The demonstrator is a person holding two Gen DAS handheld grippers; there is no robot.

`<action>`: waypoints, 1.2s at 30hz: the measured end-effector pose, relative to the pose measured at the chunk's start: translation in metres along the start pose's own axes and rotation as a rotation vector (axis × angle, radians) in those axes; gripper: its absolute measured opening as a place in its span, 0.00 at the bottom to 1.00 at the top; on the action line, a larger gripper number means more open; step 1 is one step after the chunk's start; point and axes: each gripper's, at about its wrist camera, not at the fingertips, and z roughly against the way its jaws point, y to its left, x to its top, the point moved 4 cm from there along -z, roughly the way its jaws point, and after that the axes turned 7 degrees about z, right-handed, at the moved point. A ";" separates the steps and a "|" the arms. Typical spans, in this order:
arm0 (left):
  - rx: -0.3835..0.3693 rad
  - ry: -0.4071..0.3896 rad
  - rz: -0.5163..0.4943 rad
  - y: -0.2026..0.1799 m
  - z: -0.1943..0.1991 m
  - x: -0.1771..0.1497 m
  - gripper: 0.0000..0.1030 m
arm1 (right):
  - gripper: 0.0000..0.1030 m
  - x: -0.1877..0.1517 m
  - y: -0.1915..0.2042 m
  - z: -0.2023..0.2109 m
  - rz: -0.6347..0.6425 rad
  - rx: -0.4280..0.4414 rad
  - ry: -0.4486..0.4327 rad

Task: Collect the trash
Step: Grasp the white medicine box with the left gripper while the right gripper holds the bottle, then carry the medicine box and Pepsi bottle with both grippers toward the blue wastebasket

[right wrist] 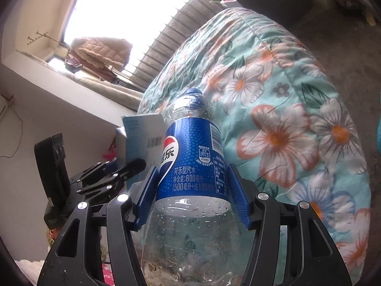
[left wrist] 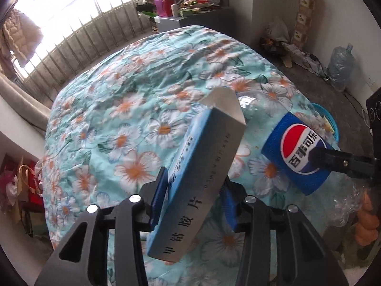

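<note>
Gripping a medicine box [left wrist: 190,181], left gripper [left wrist: 194,205] jaws pinch its sides; right gripper [right wrist: 193,197] jaws clamp an empty cola bottle [right wrist: 190,157]. Both pieces hang over the floral bed [left wrist: 123,100]. Carry step, likely; next calls for swinging right to the blue basket [left wrist: 326,119] past the bed's edge, floor there open.

A slim box [left wrist: 200,166] of smooth, matt card is seen. The bottle [right wrist: 190,190] is clear glossy plastic, wrapped in a shiny film label. The quilt [left wrist: 114,109] is soft, crinkled printed cloth.
</note>
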 end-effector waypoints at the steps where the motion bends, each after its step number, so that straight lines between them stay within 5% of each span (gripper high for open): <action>1: -0.023 0.005 0.002 -0.003 -0.001 -0.001 0.49 | 0.53 -0.001 -0.001 0.001 -0.003 0.000 0.002; 5: -0.095 0.008 0.027 -0.004 -0.001 -0.004 0.61 | 0.54 -0.004 0.003 -0.004 -0.007 -0.006 0.018; 7: -0.114 -0.042 0.041 0.001 0.008 -0.004 0.75 | 0.54 -0.005 0.003 -0.007 -0.018 -0.004 0.031; 12: -0.084 -0.147 0.049 0.021 0.028 -0.002 0.85 | 0.54 0.001 0.007 -0.021 -0.039 -0.007 0.059; 17: -0.160 -0.099 0.212 0.053 0.009 0.000 0.86 | 0.54 0.000 0.008 -0.026 -0.059 -0.010 0.062; 22: -0.382 0.048 0.386 0.059 -0.024 -0.016 0.86 | 0.54 0.000 0.006 -0.021 -0.064 -0.027 0.046; 32: -0.462 0.125 0.345 0.034 -0.018 -0.042 0.86 | 0.54 -0.003 -0.008 -0.005 -0.064 -0.016 0.037; 36: -0.380 0.078 0.271 0.027 -0.010 -0.044 0.86 | 0.56 -0.005 -0.009 -0.004 -0.058 -0.019 0.071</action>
